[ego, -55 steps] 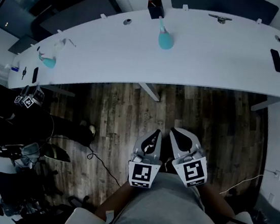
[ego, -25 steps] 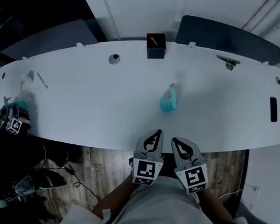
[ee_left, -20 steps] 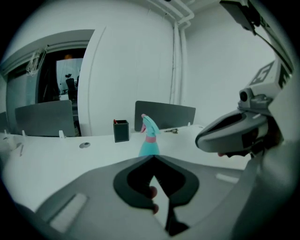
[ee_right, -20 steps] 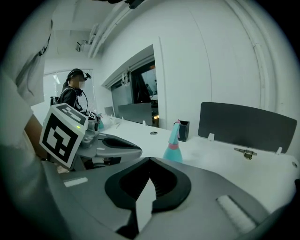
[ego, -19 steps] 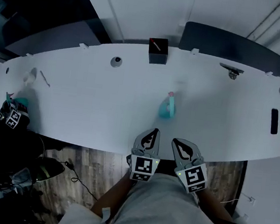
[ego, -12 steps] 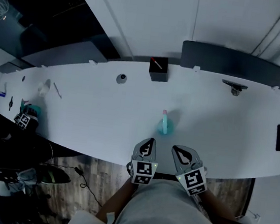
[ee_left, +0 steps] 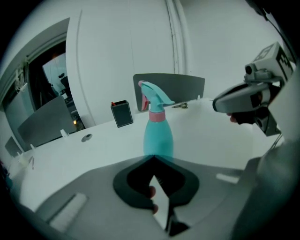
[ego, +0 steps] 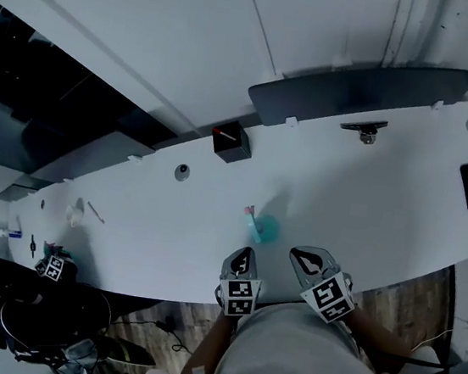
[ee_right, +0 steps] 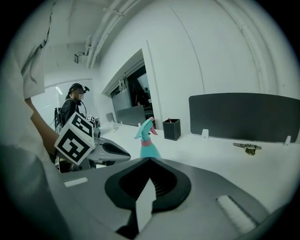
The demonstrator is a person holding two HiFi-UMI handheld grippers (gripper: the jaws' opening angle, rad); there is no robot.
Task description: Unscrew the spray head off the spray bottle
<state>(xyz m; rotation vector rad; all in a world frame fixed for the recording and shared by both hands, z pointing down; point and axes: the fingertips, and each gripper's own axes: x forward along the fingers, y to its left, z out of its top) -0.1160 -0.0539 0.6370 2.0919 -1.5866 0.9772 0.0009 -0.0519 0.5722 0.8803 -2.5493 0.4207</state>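
1. Nearest to me, the left gripper [ego: 245, 252] and the right gripper [ego: 299, 254] sit side by side at the near edge of the white table [ego: 386, 202]. Both point at the work. In each gripper view the jaws are closed tip to tip, with nothing between them. I judge this a ready stance ahead of any grip.

2. Just beyond the tips, the spray bottle [ego: 263, 228] stands upright on the table, touching neither gripper. Its spray head [ee_left: 154, 96] is on, above a pink collar [ee_left: 157, 117]. Upright placement leaves the teal body free for one gripper and the head free for the other.

3. Farther back stand a black box [ego: 229, 143] and a dark screen [ego: 358, 87].

4. Markings: I can read no brand or label on the bottle. The marker cube [ee_right: 74, 139] on the left gripper carries a black-and-white square pattern only, no text.
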